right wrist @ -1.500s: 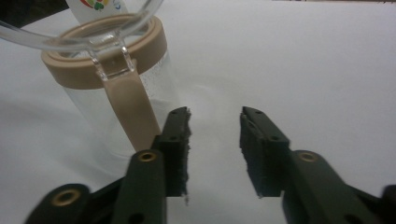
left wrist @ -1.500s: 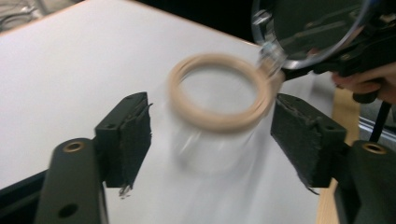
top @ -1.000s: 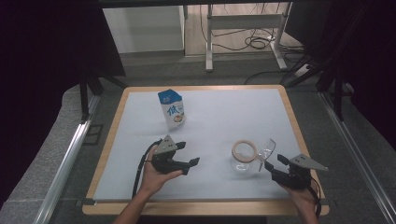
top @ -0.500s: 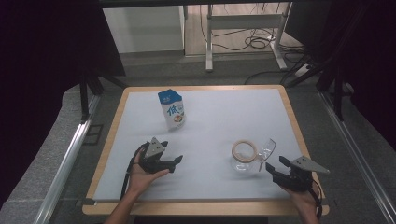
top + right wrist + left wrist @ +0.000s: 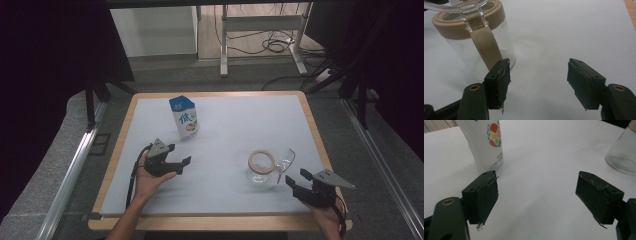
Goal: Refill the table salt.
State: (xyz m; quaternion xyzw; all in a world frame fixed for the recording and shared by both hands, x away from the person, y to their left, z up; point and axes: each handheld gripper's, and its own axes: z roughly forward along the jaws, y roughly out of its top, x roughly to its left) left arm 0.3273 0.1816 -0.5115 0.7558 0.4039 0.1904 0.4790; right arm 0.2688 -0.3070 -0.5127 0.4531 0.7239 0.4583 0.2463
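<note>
The glass jar (image 5: 262,170) with its tan rim stands near-right on the white table (image 5: 235,120), lid apparently flipped open. The right gripper (image 5: 300,182), jaws apart and empty, sits just beside its handle, probably to steady it. The left gripper (image 5: 181,164), also open and empty, hovers near the milk carton (image 5: 184,118) at far-left, likely to pour.

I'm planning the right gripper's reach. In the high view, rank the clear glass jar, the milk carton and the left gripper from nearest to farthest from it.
From the right gripper:
1. Clear glass jar with a tan rim, just up-left of it.
2. Left gripper, across the table to the left.
3. Blue-and-white milk carton, far left toward the back.
</note>
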